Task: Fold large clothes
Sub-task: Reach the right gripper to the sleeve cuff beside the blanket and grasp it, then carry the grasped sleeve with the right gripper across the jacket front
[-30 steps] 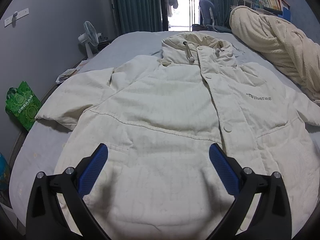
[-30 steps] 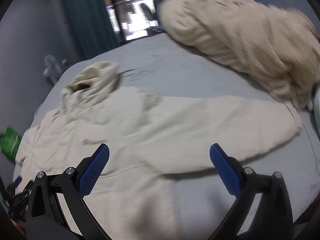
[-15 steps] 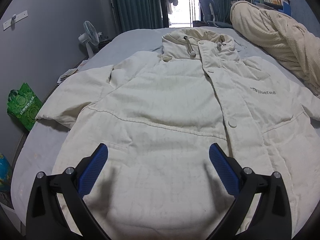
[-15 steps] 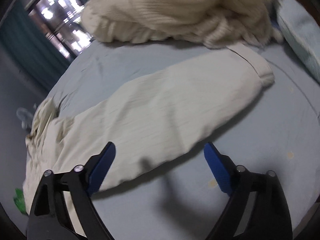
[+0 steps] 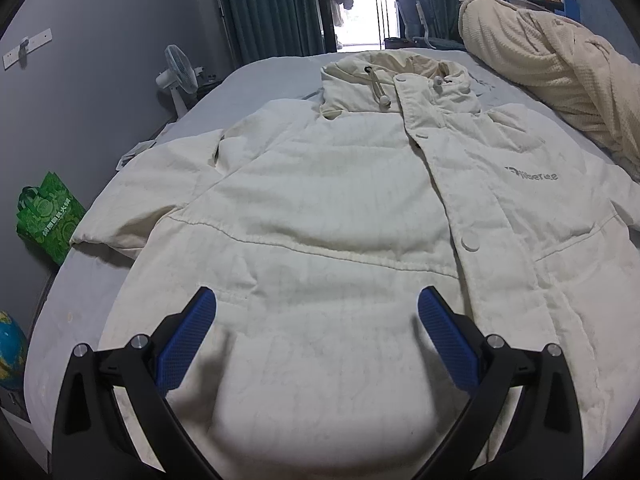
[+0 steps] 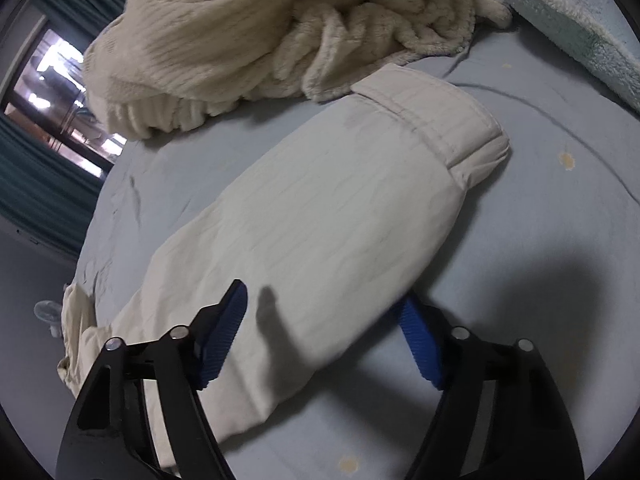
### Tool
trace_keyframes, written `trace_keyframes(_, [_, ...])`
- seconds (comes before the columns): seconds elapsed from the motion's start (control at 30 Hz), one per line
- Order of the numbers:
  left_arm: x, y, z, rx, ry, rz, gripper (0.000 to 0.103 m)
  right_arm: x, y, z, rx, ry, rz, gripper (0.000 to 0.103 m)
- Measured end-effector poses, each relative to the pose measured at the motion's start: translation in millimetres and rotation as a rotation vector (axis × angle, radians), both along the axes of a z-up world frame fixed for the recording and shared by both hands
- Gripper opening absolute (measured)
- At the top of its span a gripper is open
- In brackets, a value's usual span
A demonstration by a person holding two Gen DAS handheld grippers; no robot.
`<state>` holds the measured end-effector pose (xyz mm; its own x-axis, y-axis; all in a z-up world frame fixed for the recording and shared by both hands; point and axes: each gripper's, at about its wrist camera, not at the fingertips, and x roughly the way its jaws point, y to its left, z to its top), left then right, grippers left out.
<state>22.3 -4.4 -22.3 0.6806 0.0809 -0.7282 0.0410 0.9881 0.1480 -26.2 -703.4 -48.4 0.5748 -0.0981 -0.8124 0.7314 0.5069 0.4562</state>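
Note:
A cream padded jacket point(image 5: 340, 208) lies face up and spread flat on the grey-blue bed point(image 5: 80, 300), hood toward the window. My left gripper point(image 5: 316, 312) is open and hovers above the jacket's lower front. In the right wrist view the jacket's right sleeve point(image 6: 320, 232) stretches across the sheet, with its cuff point(image 6: 440, 120) at the far end. My right gripper point(image 6: 324, 312) is open and straddles the sleeve, one finger over its top and the other at its near edge. I cannot tell whether it touches the sleeve.
A cream fleece blanket point(image 6: 260, 40) is heaped beside the sleeve cuff and shows at the right in the left wrist view point(image 5: 560, 64). A pale blue blanket point(image 6: 580, 12) lies at the far right. A fan point(image 5: 178, 76) and a green bag point(image 5: 48, 216) stand left of the bed.
My right gripper swung right and came down close over the sleeve, which now lies between its fingers. My left gripper moved slightly closer over the jacket front.

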Motion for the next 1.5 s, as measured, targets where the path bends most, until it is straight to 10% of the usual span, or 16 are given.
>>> trace_keyframes(0.4, [2.2,-2.4,-2.3,-0.002,0.010,-0.012,0.097,2.6,-5.9,13.6,-0.007,-0.059,-0.017,0.011])
trace_keyframes(1.07, [0.6,0.1,5.8,-0.015,0.008,-0.011,0.097,55.3,98.0,156.5,-0.206,-0.344,0.221,0.006])
trace_keyframes(1.5, [-1.5,5.0,14.3,-0.029,-0.009,-0.009,0.097,77.2,205.8,192.3,-0.247,-0.417,0.436,0.005])
